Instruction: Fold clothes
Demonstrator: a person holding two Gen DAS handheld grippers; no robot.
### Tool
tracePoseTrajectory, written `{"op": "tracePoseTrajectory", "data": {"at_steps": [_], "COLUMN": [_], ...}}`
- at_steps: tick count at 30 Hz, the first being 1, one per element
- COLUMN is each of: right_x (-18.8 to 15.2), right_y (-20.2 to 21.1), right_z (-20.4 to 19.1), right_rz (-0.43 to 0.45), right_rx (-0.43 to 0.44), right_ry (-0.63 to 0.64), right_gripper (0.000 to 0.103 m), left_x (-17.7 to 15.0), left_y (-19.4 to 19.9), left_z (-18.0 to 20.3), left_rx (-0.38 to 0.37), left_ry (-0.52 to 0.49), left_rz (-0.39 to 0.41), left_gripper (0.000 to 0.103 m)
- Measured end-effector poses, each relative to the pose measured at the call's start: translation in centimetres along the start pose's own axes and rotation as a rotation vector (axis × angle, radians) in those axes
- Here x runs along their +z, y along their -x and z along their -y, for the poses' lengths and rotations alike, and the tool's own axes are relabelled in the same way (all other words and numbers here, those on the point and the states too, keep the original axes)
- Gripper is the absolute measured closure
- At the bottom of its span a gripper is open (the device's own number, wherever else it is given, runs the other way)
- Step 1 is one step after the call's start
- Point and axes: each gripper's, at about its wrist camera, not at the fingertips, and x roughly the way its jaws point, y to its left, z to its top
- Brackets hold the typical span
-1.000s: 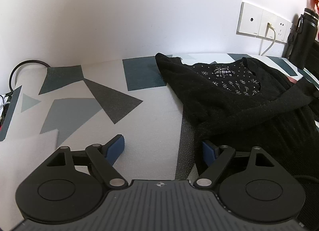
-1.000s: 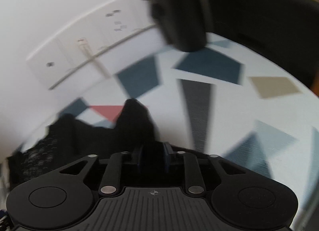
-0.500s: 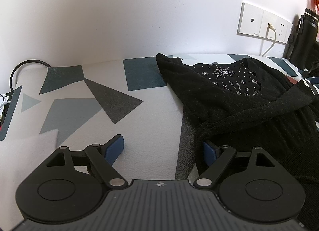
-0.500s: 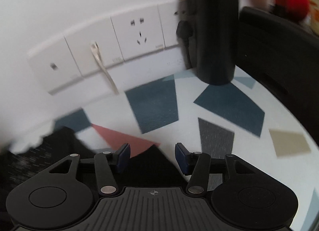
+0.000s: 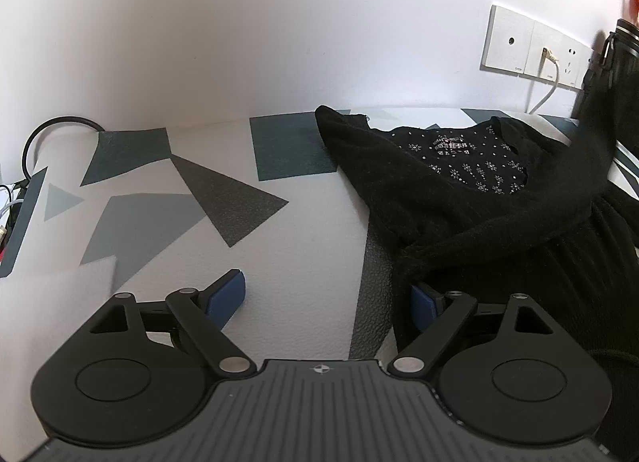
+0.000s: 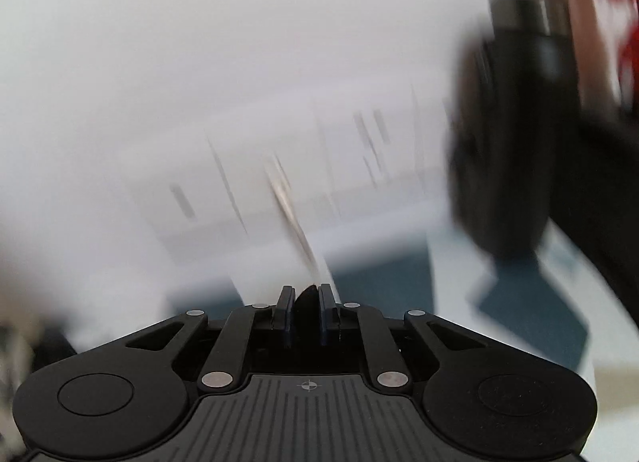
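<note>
Softly nubbly black knit top point(image 5: 459, 198).

Prob. a home room: patterned tabletop point(image 5: 303, 246) w/ wall sockets point(image 5: 535, 48), black flask point(image 5: 627, 58).

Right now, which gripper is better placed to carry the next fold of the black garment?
Right. The right gripper is shut on a bit of the black garment, its jaws having just closed. The left gripper is open beside the garment's edge, gripping nothing.
</note>
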Motion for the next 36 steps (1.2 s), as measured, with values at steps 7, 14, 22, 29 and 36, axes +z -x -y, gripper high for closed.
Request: {"op": "tracePoseTrajectory", "data": {"at_steps": [7, 14, 22, 29, 36], "right_x": [-1.9, -10.5, -13.4, -14.6, -13.0], "right_y": [5.2, 9.2, 12.5, 10.8, 10.8], "right_z": [2.6, 7.6, 11.6, 12.9, 11.5], "right_rz": [0.095, -0.115, -0.106, -0.110, -0.100], "right_rx": [0.041, -0.019, -0.043, 0.096, 0.059], "right_ry": [-0.028, -0.232, -0.514, -0.862, -0.890], "right_gripper": [0.092, 0.090, 0.073, 0.058, 0.062], "left_x": [-0.1, 0.0, 0.1, 0.0, -0.1], "left_y": [-0.1, -0.3, -0.3, -0.3, -0.3], "left_z": [0.0, 0.0, -0.1, -0.1, -0.1], "left_rx": [0.000, 0.000, 0.003, 0.008, 0.010], "left_ry": [0.000, -0.002, 0.001, 0.005, 0.007], "left_rz": [0.005, -0.002, -0.001, -0.001, 0.003], "left_gripper": [0.015, 0.011, 0.010, 0.009, 0.008]}}
